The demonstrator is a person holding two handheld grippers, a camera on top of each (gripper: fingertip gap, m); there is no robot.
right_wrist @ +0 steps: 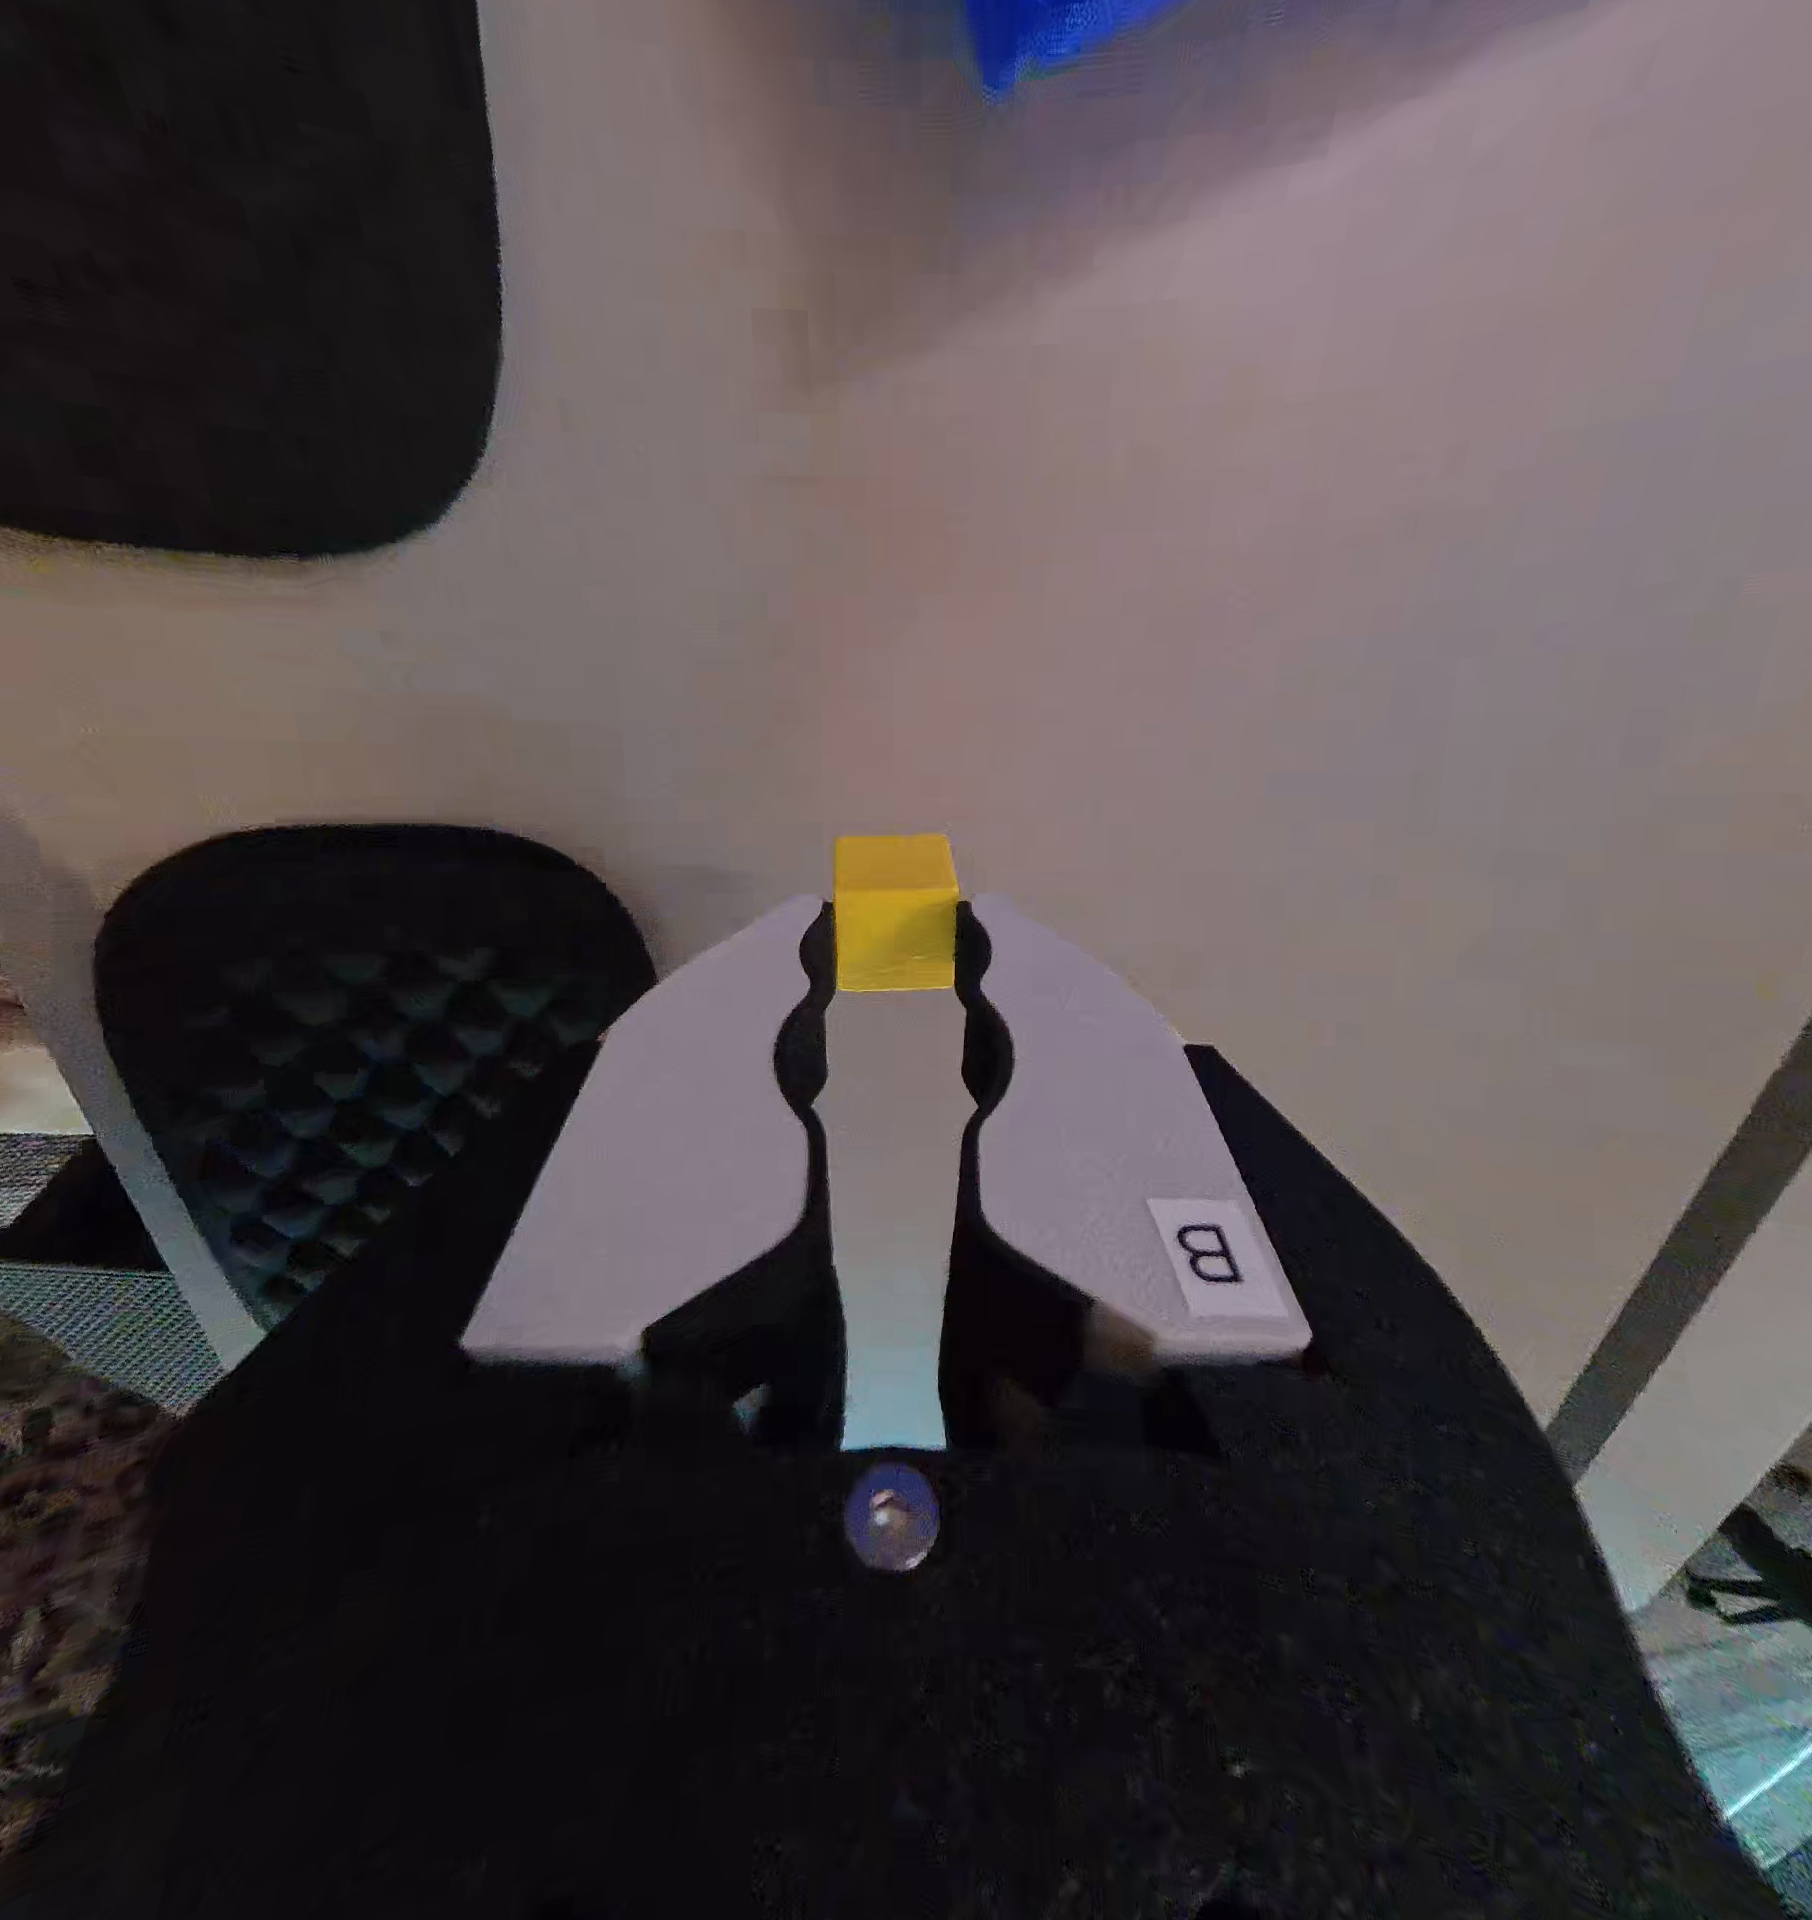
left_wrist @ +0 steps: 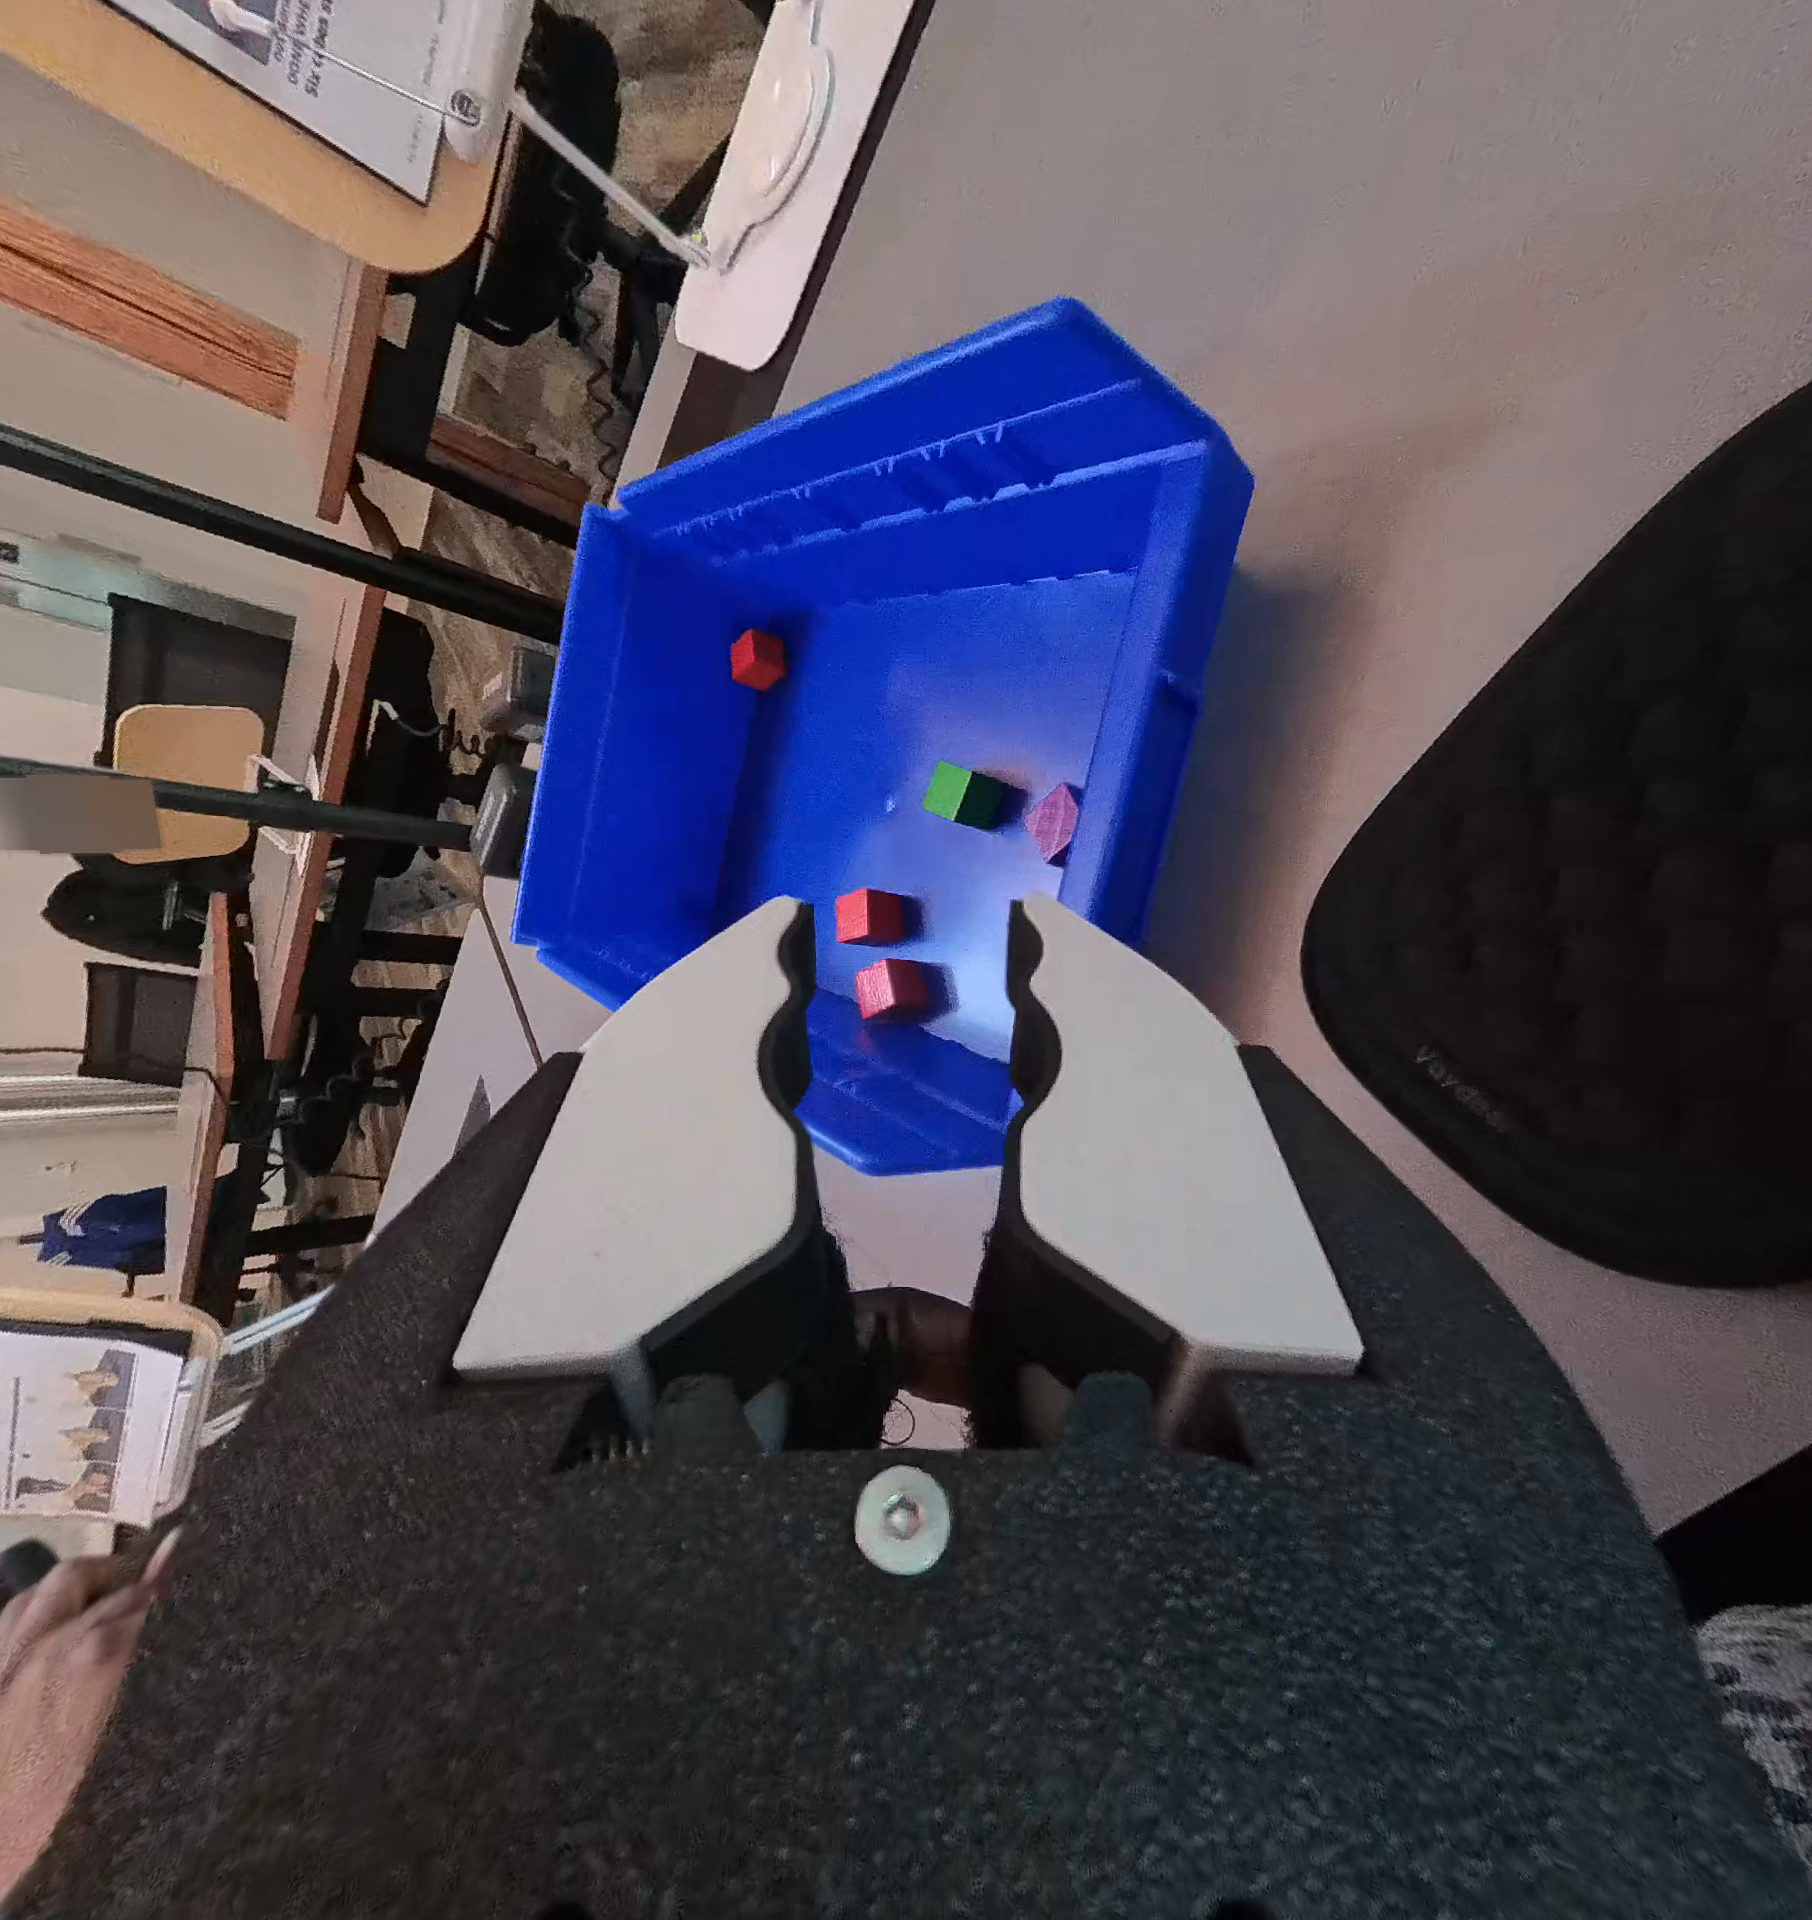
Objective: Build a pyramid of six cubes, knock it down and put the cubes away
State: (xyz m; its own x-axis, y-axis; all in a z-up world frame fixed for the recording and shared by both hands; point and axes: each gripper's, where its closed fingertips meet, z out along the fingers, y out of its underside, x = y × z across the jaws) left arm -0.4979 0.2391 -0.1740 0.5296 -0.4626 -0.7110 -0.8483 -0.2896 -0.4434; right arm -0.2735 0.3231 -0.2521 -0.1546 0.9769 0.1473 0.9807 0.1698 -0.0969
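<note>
Left gripper (left_wrist: 910,914) hangs over the near end of the blue bin (left_wrist: 663,727), jaws apart, nothing between them. Bin sits on the pale tabletop (left_wrist: 1401,312), open side up, and appears rotated in the left wrist view.

Five cubes lie loose on the bin floor:
- red cube (left_wrist: 757,658) at 10 o'clock from the bin centre, in a corner against the side wall
- green cube (left_wrist: 965,794) near the centre, towards 3 o'clock
- pink cube (left_wrist: 1054,820) just beside the green one at its 3 o'clock, tipped on an edge against the opposite wall
- second red cube (left_wrist: 870,915) at 6 o'clock, seen between the jaw tips
- third red cube (left_wrist: 891,987) just beside it, nearer the camera; cannot tell if the two touch

Black pad (left_wrist: 1608,883) lies on the tabletop at 3 o'clock from the bin, well apart from it.

Right gripper (right_wrist: 896,920) has its jaws clamped on the yellow cube (right_wrist: 896,914), held at the very tips, level, top face visible. Whether the cube rests on the tabletop or is lifted clear, cannot tell. A blurred blue edge of the bin shows at 12 o'clock in the right wrist view, well apart from the cube. Second black pad (right_wrist: 362,1039) at 9 o'clock of the gripper
</note>
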